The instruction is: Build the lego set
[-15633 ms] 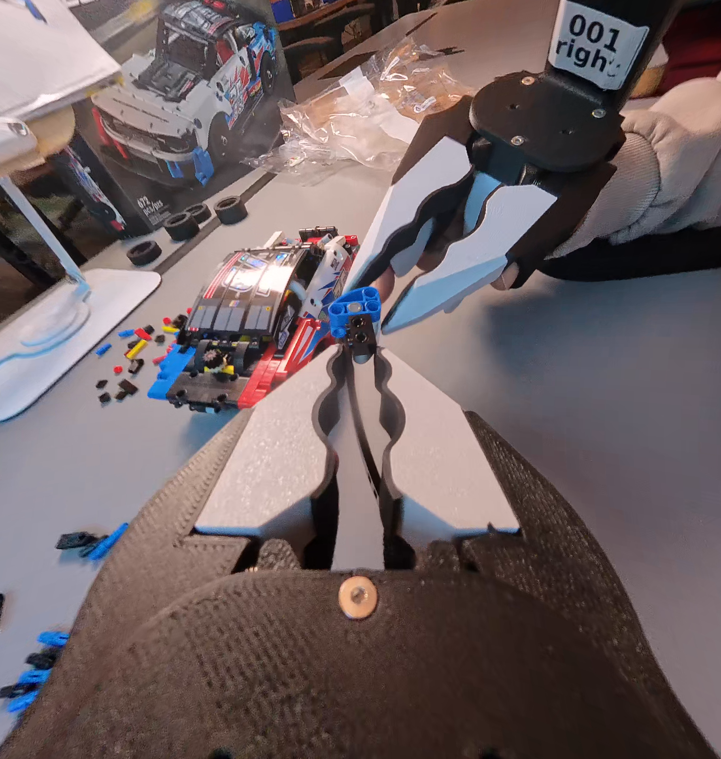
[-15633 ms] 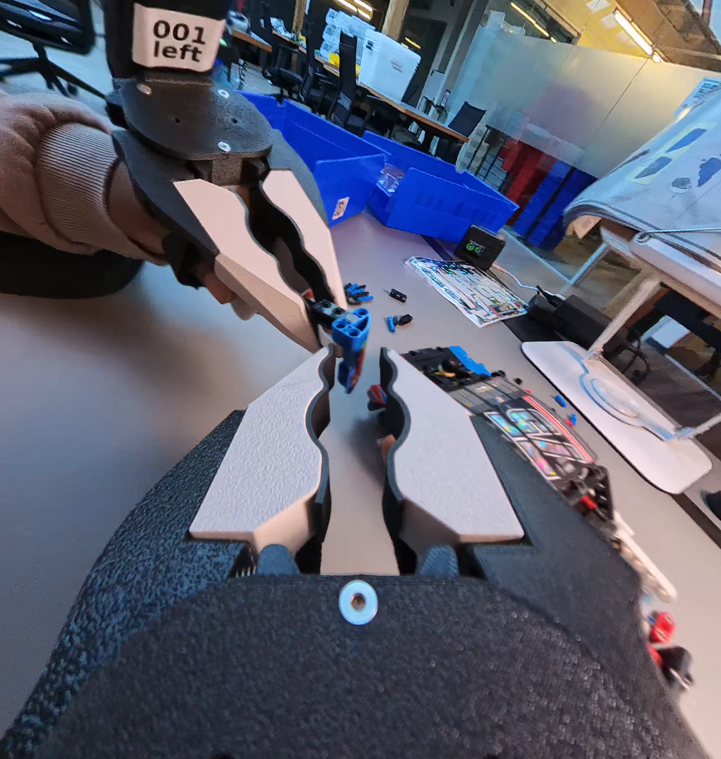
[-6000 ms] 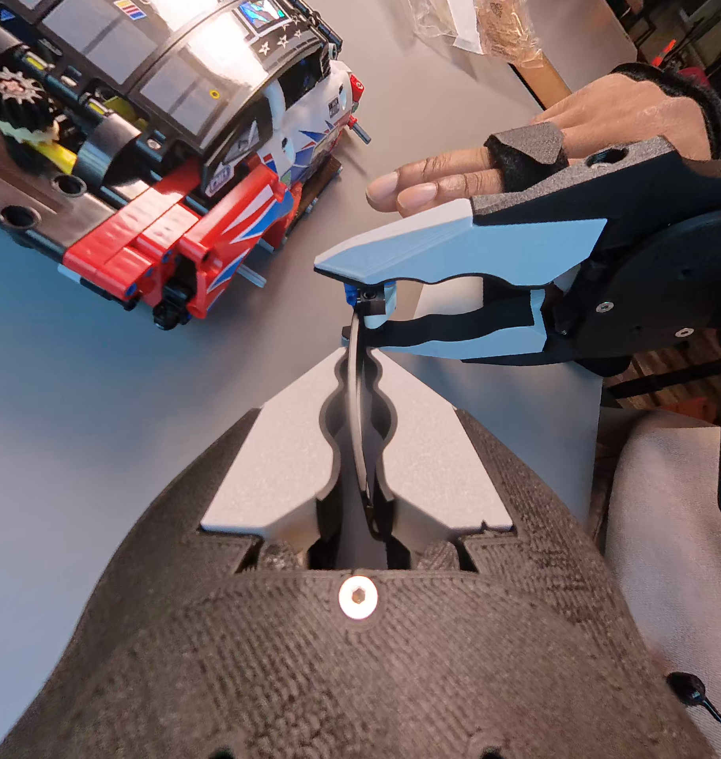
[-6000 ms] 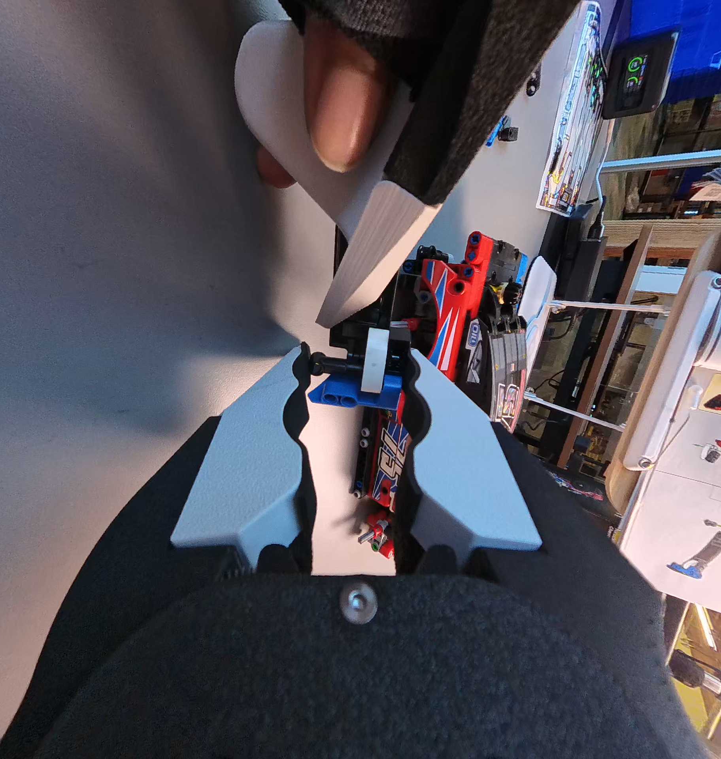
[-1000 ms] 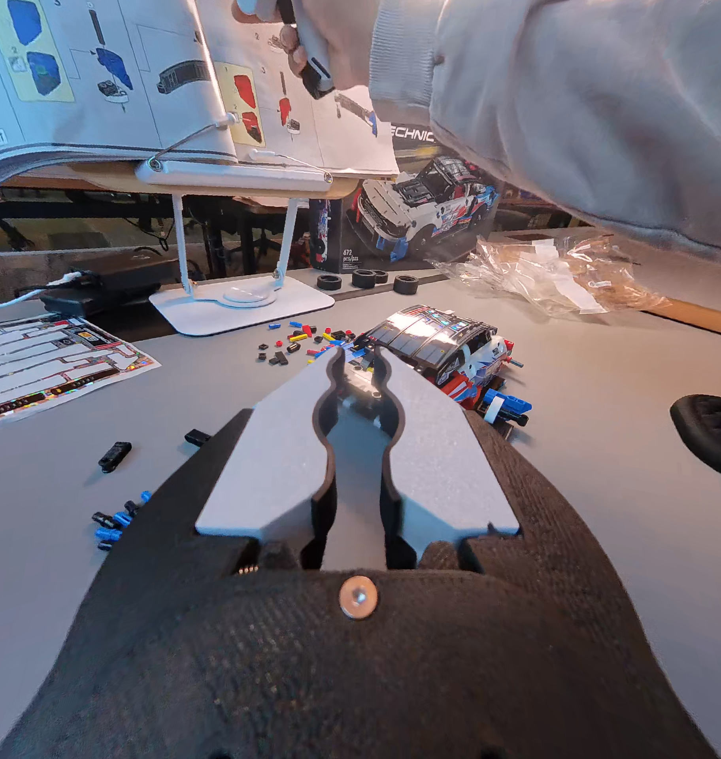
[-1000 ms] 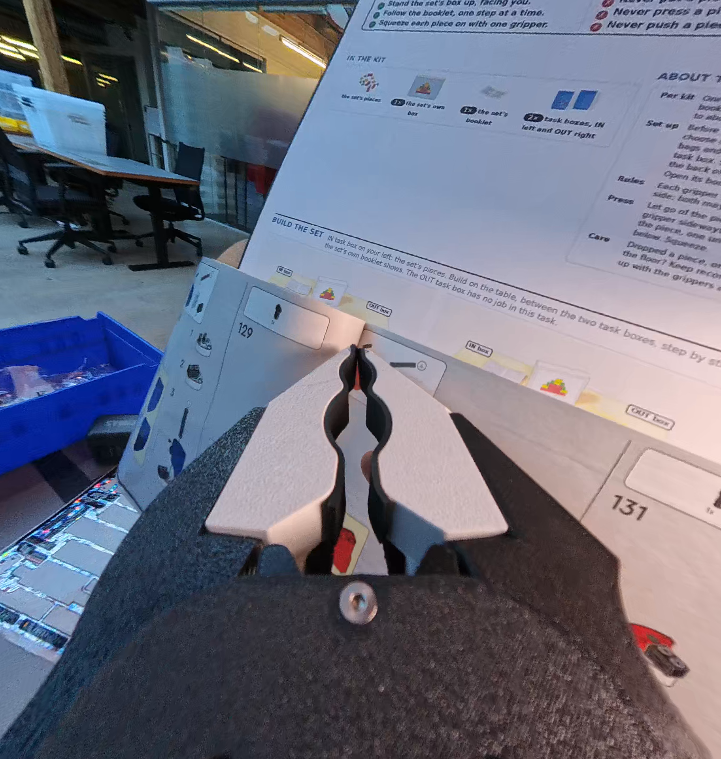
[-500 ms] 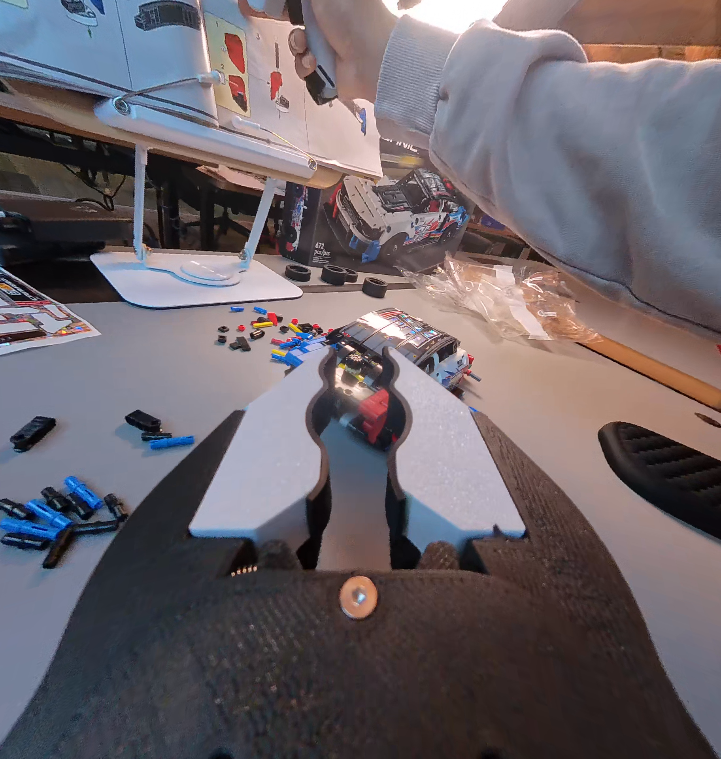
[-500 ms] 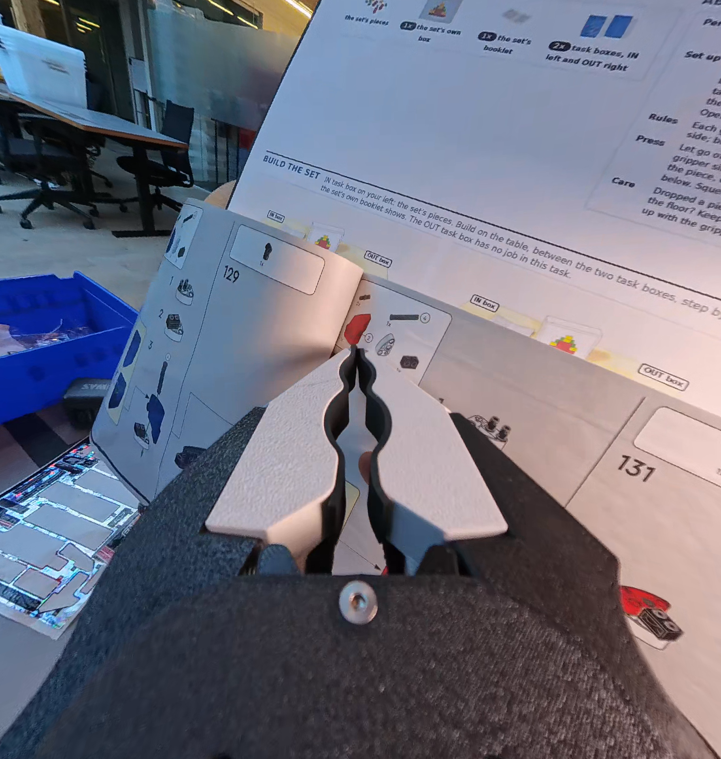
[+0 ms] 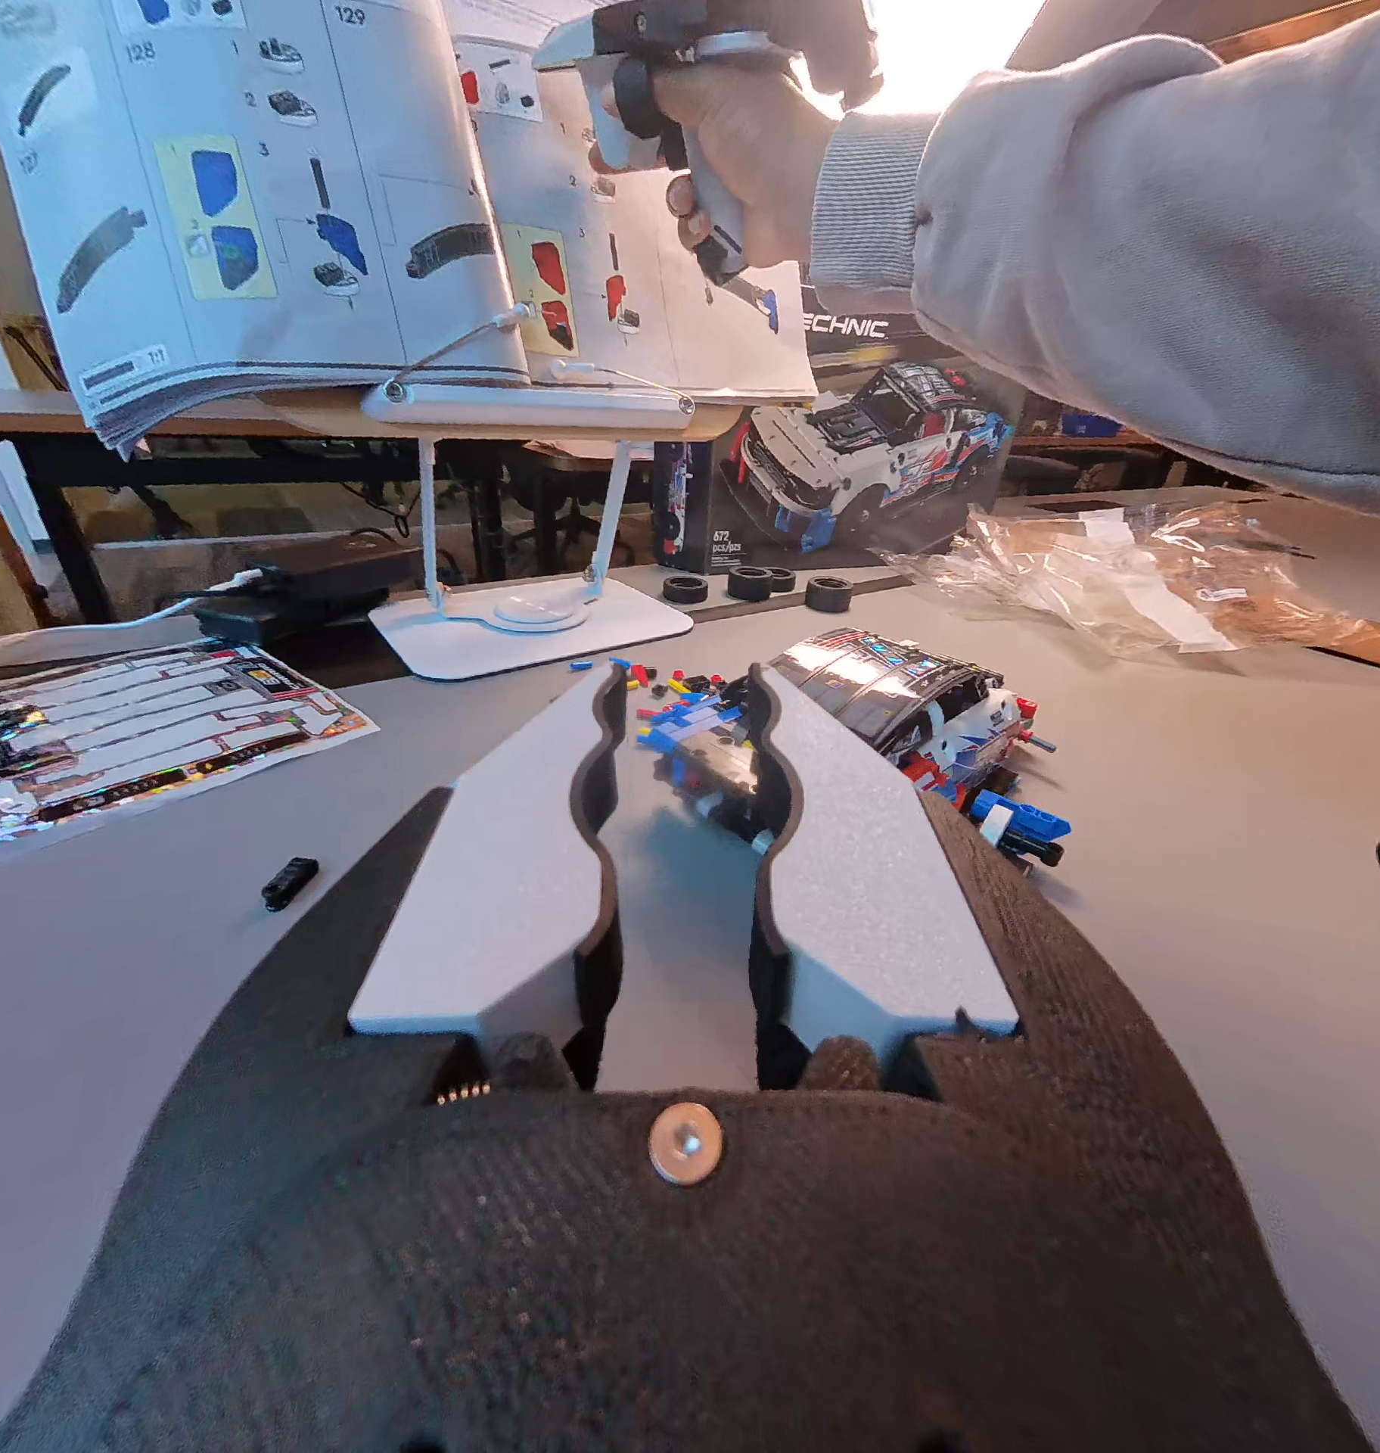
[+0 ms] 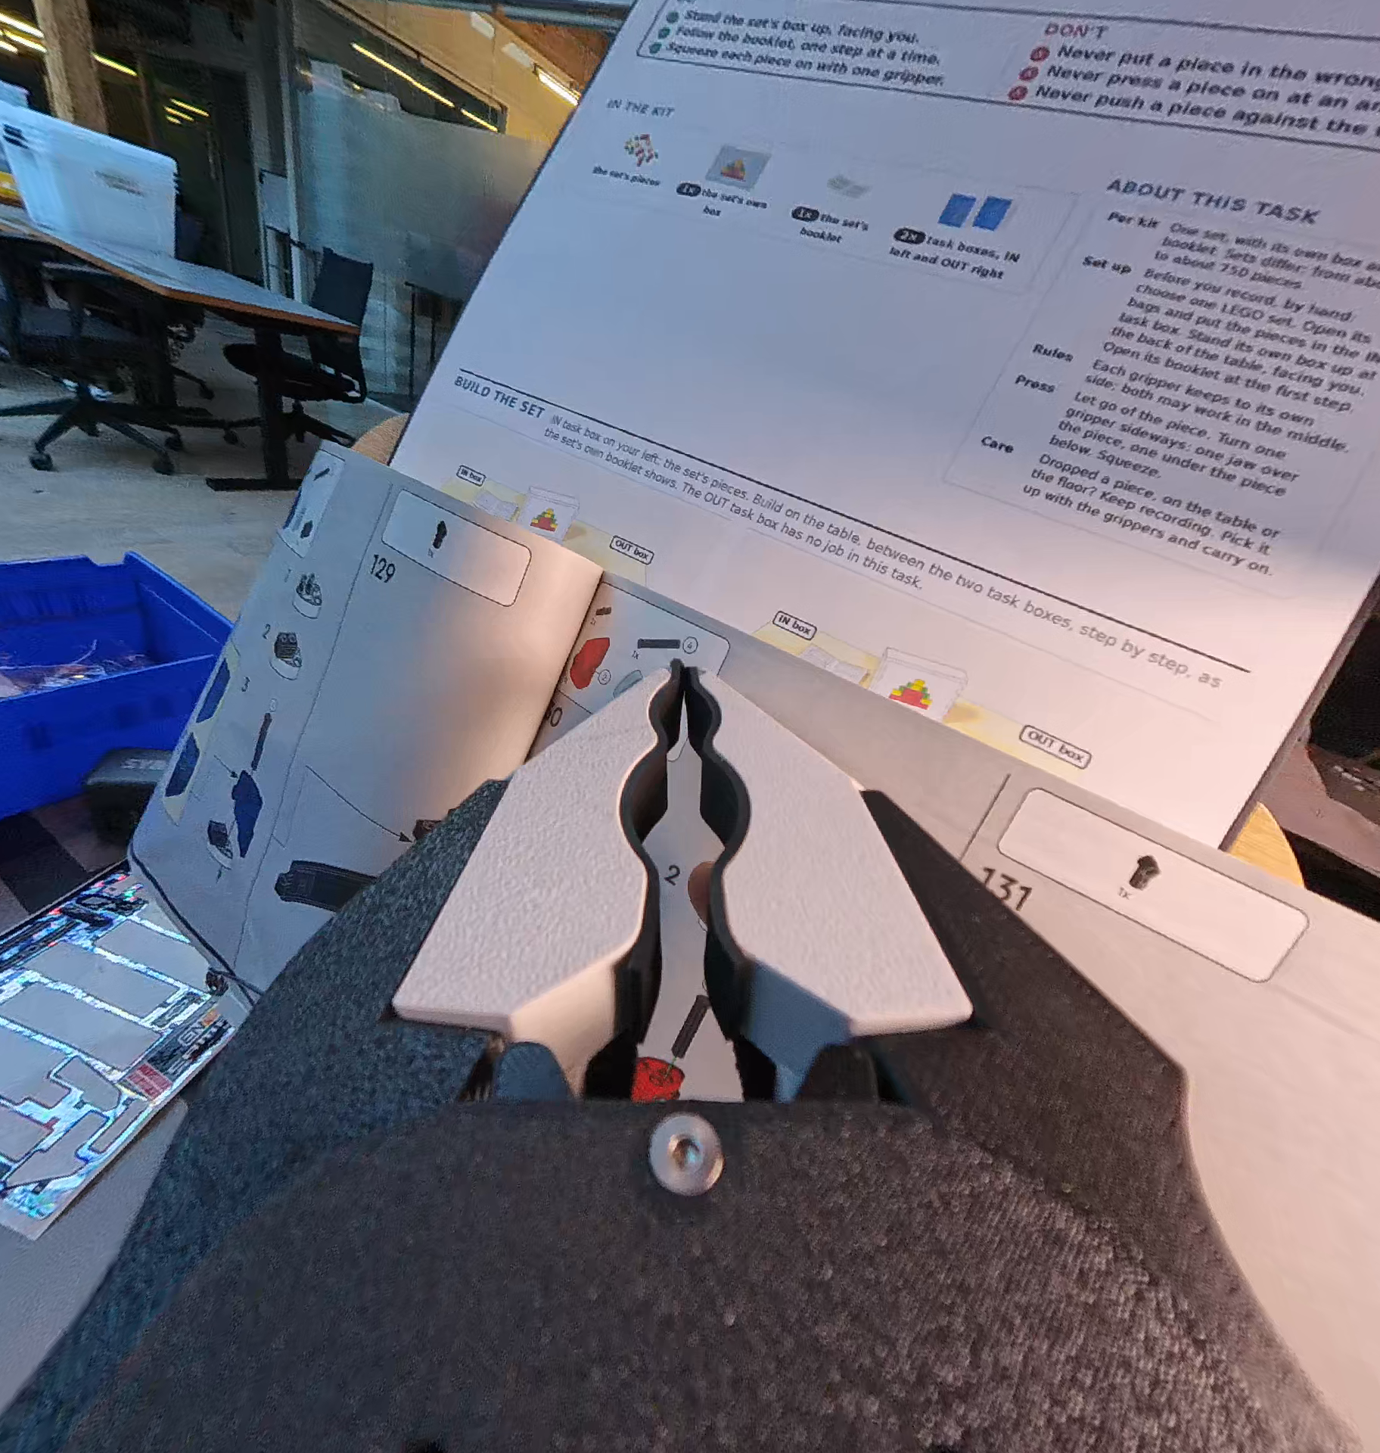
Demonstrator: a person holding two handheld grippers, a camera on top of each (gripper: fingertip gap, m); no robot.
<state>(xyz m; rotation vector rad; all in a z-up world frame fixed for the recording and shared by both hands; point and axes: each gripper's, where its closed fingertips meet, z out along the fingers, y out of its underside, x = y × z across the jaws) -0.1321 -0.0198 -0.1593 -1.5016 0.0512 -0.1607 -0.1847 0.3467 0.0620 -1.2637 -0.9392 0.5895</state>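
The partly built race car sits on the grey table, with a small blue and black sub-assembly beside its near right. Several tiny loose pieces lie to its left. My left gripper is open and empty, above the table in front of the car. My right gripper is shut, its tips against the open instruction booklet near the fold. I cannot tell whether a page is pinched. In the left wrist view it shows high at the booklet.
The booklet rests on a white stand. A sticker sheet and a black piece lie at the left. Three tyres, the set's box and plastic bags are at the back. A blue bin is left.
My left gripper has tilted up and swung, staying open, so more of the booklet shows. My right gripper has stayed shut at the booklet's fold and moved slightly closer to the page.
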